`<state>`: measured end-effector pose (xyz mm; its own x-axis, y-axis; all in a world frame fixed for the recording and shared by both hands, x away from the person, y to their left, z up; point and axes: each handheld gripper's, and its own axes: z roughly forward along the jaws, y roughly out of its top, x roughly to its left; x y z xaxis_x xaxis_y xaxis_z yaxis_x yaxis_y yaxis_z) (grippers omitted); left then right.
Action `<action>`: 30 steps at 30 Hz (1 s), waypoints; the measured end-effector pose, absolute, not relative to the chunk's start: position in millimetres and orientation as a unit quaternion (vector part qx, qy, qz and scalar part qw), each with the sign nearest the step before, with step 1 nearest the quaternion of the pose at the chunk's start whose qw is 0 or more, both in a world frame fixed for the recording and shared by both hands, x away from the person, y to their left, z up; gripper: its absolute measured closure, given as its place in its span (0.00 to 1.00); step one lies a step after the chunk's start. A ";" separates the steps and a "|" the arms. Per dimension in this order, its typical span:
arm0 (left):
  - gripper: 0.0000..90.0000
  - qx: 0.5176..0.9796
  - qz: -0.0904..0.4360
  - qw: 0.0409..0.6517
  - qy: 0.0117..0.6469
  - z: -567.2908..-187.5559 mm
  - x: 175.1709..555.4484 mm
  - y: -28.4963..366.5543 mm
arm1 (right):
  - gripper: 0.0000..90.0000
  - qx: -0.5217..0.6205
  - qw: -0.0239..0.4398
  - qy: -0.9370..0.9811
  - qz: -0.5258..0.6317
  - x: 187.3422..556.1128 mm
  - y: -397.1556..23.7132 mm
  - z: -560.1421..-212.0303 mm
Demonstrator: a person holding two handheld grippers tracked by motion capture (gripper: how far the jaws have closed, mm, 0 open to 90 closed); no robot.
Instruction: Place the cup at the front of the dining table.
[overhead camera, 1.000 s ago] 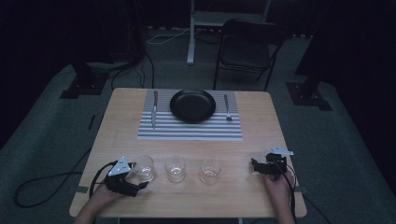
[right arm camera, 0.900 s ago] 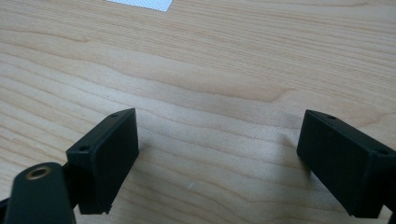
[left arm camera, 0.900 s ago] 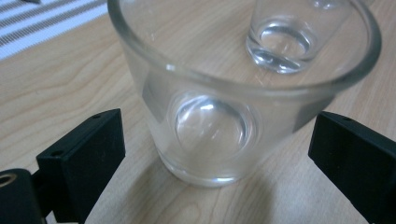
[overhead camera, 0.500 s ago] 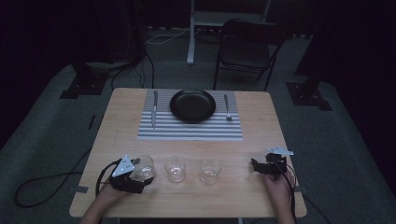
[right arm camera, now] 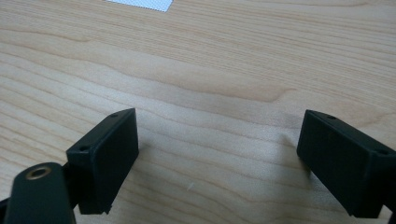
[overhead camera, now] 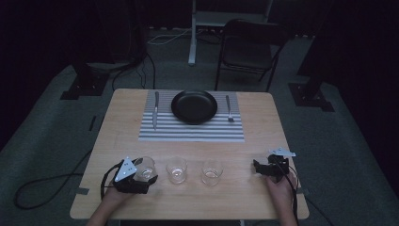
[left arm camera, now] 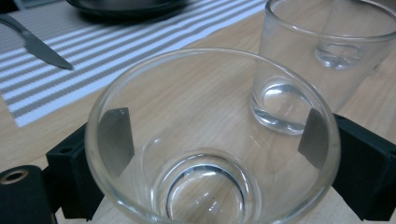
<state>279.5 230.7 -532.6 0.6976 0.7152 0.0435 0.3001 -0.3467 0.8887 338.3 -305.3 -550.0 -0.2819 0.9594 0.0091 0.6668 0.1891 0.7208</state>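
Glasses [overhead camera: 177,169] beside — placemat [overhead camera: 191,128] beyond

Three clear, empty glasses stand upright in a row near the front edge of the table [overhead camera: 117,122], well apart from one another. The left glass [overhead camera: 145,168] sits between the fingers [left arm camera: 359,172] of the left gripper [overhead camera: 133,177], a grey pad against its wall on each side; its thick base rests on the wood. The middle glass [overhead camera: 177,170] stands just beyond it, and the right glass [overhead camera: 211,172] farther along.
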 end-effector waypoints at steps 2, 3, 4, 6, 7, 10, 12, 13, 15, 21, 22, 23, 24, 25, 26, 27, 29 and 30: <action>0.08 0.787 0.228 0.474 0.322 -533.0 278.2 230.1 | 0.14 0.553 0.231 0.736 0.316 338.3 -305.3 -550.0; 0.08 0.786 0.241 0.472 0.319 -533.7 275.8 228.0 | 0.14 0.553 0.231 0.736 0.316 338.3 -305.3 -550.0; 0.08 0.785 0.244 0.471 0.319 -534.1 275.1 227.2 | 0.13 0.553 0.231 0.736 0.316 338.3 -305.3 -550.0; 0.08 0.785 0.244 0.469 0.323 -534.3 274.8 226.3 | 0.13 0.553 0.231 0.736 0.316 338.3 -305.3 -550.0; 0.08 0.785 0.242 0.469 0.325 -534.2 274.8 226.7 | 0.14 0.553 0.231 0.736 0.316 338.3 -305.3 -550.0; 0.21 0.772 0.230 0.482 0.346 -533.1 275.2 232.1 | 0.13 0.553 0.231 0.736 0.316 338.3 -305.3 -550.0; 0.21 0.774 0.236 0.471 0.352 -532.9 274.1 229.7 | 0.14 0.553 0.231 0.736 0.316 338.3 -305.3 -550.0; 0.22 0.776 0.235 0.466 0.354 -532.7 274.2 229.2 | 0.13 0.553 0.231 0.736 0.316 338.3 -305.3 -550.0; 0.22 0.777 0.234 0.460 0.360 -531.3 274.0 228.3 | 0.13 0.553 0.231 0.736 0.316 338.3 -305.3 -550.0; 0.22 0.787 0.226 0.447 0.360 -527.3 275.4 228.2 | 0.14 0.553 0.231 0.736 0.316 338.3 -305.3 -550.0; 0.22 0.791 0.221 0.445 0.358 -526.3 275.7 228.2 | 0.14 0.553 0.231 0.736 0.316 338.3 -305.3 -550.0; 0.22 0.792 0.226 0.443 0.353 -526.0 274.9 227.5 | 0.14 0.553 0.231 0.735 0.316 338.3 -305.3 -550.0; 0.22 0.793 0.229 0.443 0.351 -526.1 274.0 226.8 | 0.14 0.553 0.231 0.736 0.316 338.3 -305.3 -550.0; 0.22 0.795 0.224 0.442 0.351 -525.6 274.4 226.9 | 0.14 0.553 0.231 0.736 0.316 338.3 -305.3 -550.0; 0.22 0.795 0.224 0.442 0.351 -525.6 274.4 226.9 | 0.14 0.553 0.231 0.736 0.316 338.3 -305.3 -550.0; 0.22 0.794 0.227 0.440 0.352 -525.1 274.5 226.5 | 0.14 0.553 0.231 0.735 0.316 338.3 -305.3 -550.0; 0.22 0.794 0.229 0.438 0.354 -524.2 274.9 227.0 | 0.14 0.553 0.231 0.736 0.316 338.3 -305.3 -550.0; 0.22 0.793 0.231 0.438 0.356 -523.2 274.9 228.0 | 0.14 0.553 0.231 0.736 0.316 338.3 -305.3 -550.0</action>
<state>274.9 228.0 -523.2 0.6397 0.7666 0.0552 0.3612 -0.3633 0.8588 338.3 -305.3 -550.0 -0.2818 0.9594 0.0093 0.6669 0.1889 0.7208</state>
